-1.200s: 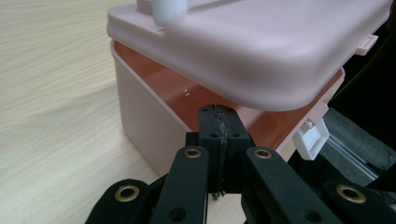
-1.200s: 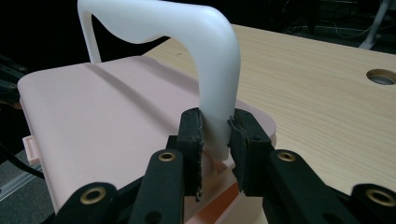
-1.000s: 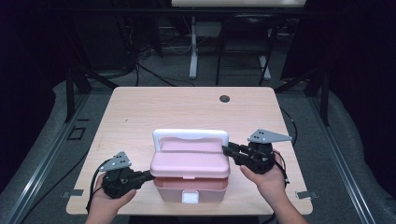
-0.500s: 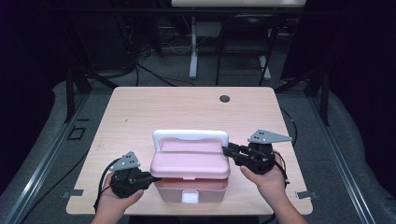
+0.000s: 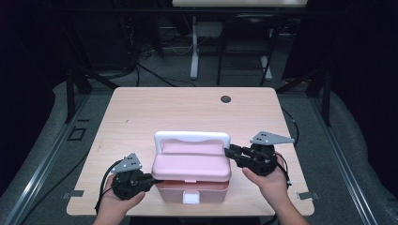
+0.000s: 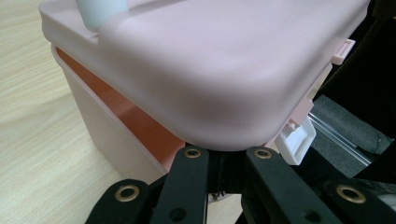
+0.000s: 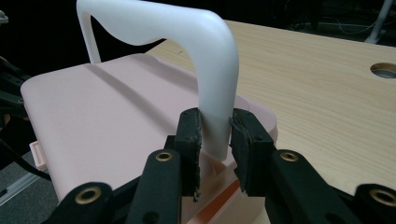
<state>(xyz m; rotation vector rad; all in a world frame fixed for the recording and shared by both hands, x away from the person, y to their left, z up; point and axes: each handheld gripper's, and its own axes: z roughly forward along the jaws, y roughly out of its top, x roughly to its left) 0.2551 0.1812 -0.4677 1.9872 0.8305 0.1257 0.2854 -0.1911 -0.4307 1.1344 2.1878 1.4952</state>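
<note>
Box: your pink box (image 5: 191, 187) sits near the front edge of the table (image 5: 141, 112), between your two hands.
Lid: the lid (image 5: 191, 164) is lifted at the front, so a gap shows above the base (the white latch (image 5: 191, 198) hangs free).
Handle: the white handle (image 5: 192, 138) stands upright along the lid's far edge.
Left gripper: your left gripper (image 5: 151, 178) has its jaws together, their tips tucked under the lid's left corner.
Right gripper: your right gripper (image 7: 215, 135) is clamped on the handle's right leg, one pad on each side.
Hole: a round hole (image 5: 225, 99) lies far back on the table, well apart from the box.
</note>
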